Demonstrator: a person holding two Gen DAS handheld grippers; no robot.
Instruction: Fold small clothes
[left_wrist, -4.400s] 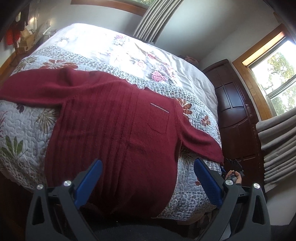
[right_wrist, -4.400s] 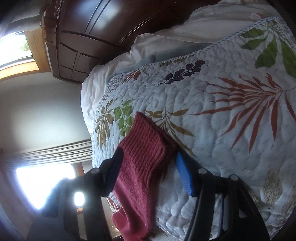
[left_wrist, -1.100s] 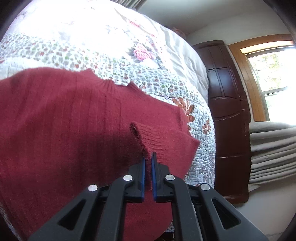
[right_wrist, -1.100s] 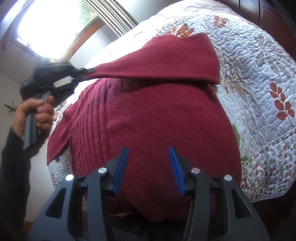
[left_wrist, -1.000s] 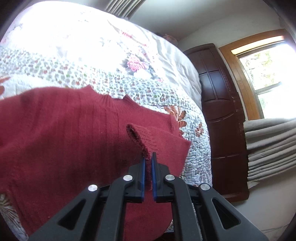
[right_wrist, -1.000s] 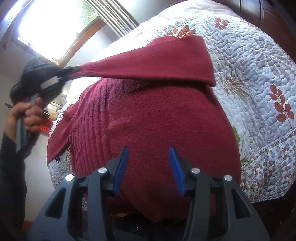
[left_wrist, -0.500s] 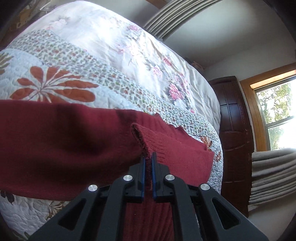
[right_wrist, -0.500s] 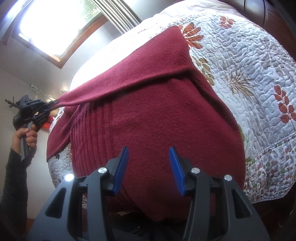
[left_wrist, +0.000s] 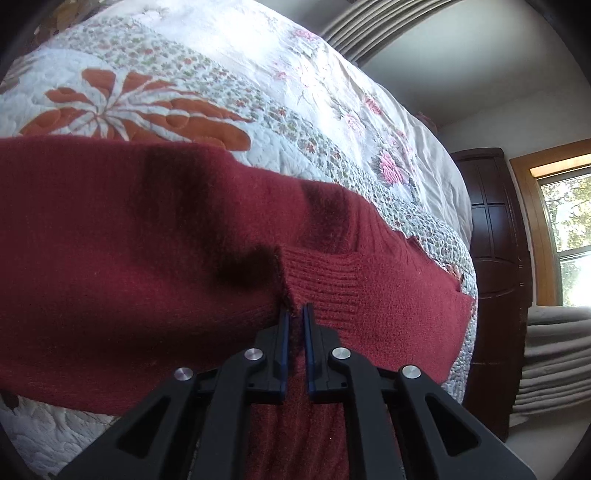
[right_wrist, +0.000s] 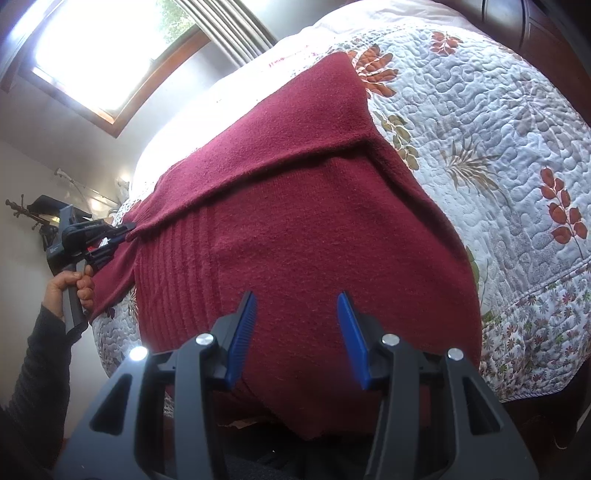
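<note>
Maroon sweater (right_wrist: 295, 221) on bed (right_wrist: 498, 155): your left gripper (left_wrist: 294, 314) pinches cuff (left_wrist: 321, 280), sleeve crossing chest; right gripper (right_wrist: 295, 314) open, lower frame. Other sleeve, body folds remain.

Left wrist view: along closed fingers of left gripper (left_wrist: 294, 314), very near red sweater (left_wrist: 129, 258), facing across bed (left_wrist: 258, 74) toward dark wardrobe (left_wrist: 495, 258) and window. Right wrist view: from foot edge of bed (right_wrist: 498, 147), farther back, looking up over sweater (right_wrist: 314, 221) toward other window. Shared: sweater, quilt; left gripper (right_wrist: 123, 230) visible at left edge of right view.
</note>
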